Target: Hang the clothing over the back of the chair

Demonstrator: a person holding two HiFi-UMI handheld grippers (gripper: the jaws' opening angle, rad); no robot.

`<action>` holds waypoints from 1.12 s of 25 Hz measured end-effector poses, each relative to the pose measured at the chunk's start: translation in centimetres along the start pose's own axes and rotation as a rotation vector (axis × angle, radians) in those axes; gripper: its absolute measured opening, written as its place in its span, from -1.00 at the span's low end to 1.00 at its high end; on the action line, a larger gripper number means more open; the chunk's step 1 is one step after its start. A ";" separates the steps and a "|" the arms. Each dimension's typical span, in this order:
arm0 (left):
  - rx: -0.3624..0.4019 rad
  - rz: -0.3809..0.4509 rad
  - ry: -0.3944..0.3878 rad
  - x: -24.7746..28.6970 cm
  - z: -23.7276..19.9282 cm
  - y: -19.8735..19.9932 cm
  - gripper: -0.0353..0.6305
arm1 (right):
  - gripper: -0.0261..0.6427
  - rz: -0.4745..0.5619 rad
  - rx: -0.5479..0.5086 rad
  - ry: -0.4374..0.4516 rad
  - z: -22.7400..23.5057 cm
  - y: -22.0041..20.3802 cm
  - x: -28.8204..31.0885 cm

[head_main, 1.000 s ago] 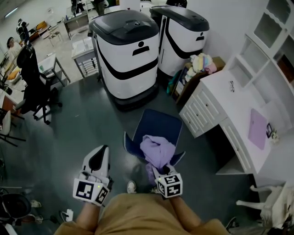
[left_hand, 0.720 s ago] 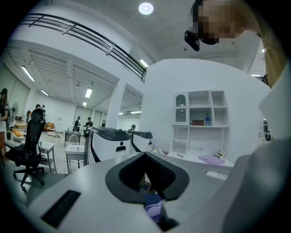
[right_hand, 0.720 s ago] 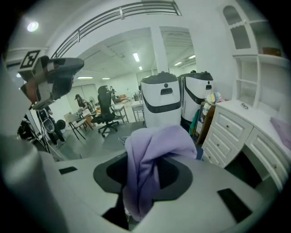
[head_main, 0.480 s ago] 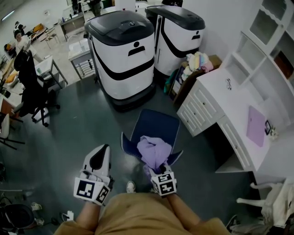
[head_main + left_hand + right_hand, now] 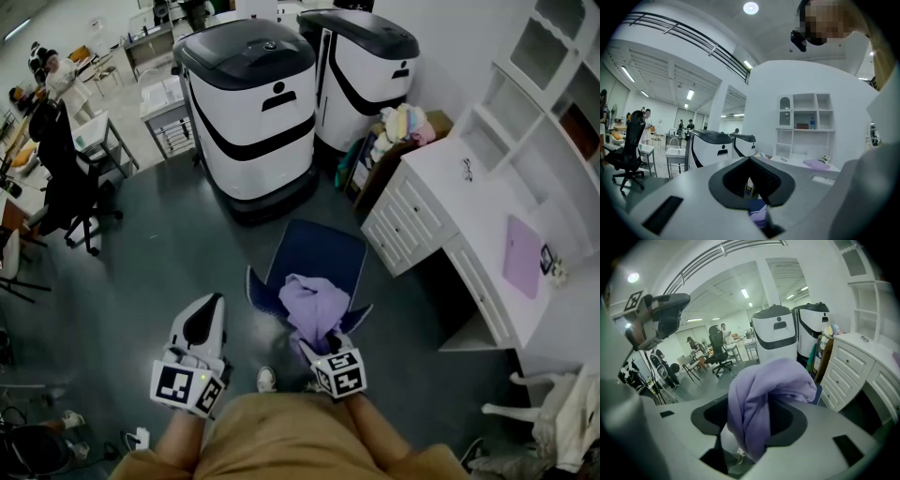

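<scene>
We seem nearly done: the clothing [image 5: 314, 302] lies draped over the chair [image 5: 321, 251] back. Our right gripper [image 5: 317, 345] is opening, with cloth still between its jaws. Our left gripper [image 5: 210, 306] stays out, clenched and empty.

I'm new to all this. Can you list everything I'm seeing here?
chair: one, dark blue, on the floor ahead
garment: one, lilac, bunched on the chair's near side
machines: two, white with black tops, behind the chair
desk with drawers: one, white, right
shelf unit: one, white, far right
flat pad: one, purple, on the desk
office chair: one, black, left
soft heap: one, pastel, between machines and desk
left gripper: one, white, jaws together, empty, bottom left
right gripper: one, white, jaws opening, garment between them
</scene>
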State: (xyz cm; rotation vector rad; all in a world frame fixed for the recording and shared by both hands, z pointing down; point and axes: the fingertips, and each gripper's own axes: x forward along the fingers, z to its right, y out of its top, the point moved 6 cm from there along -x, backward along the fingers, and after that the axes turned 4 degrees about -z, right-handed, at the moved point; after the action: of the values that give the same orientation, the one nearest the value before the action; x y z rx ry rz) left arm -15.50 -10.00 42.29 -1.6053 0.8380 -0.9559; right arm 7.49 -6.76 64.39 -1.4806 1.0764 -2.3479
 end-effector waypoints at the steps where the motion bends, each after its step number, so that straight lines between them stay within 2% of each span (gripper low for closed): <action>1: 0.000 -0.001 0.000 0.0 0.1 0.0 -0.88 | -0.25 0.001 0.002 0.005 0.0 0.0 -0.2; 16: 0.009 0.021 -0.040 -0.5 2.2 0.3 -0.88 | -0.19 0.054 -0.002 -0.005 0.1 0.4 -3.4; 21: 0.012 0.029 -0.047 -0.7 2.8 0.5 -0.88 | -0.22 0.108 0.028 -0.004 0.5 0.7 -5.3; 25: 0.015 0.034 -0.059 -0.7 3.2 0.5 -0.88 | -0.35 0.158 0.076 -0.041 2.3 0.8 -6.9; 28: 0.018 0.032 -0.070 -0.6 3.8 0.5 -0.88 | -0.56 0.193 0.125 -0.086 4.4 0.4 -8.2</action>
State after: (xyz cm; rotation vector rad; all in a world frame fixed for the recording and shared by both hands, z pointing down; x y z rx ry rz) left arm -12.39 -8.01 41.15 -1.5967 0.8021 -0.8774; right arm 15.13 -5.15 59.31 -1.3560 0.9844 -2.1576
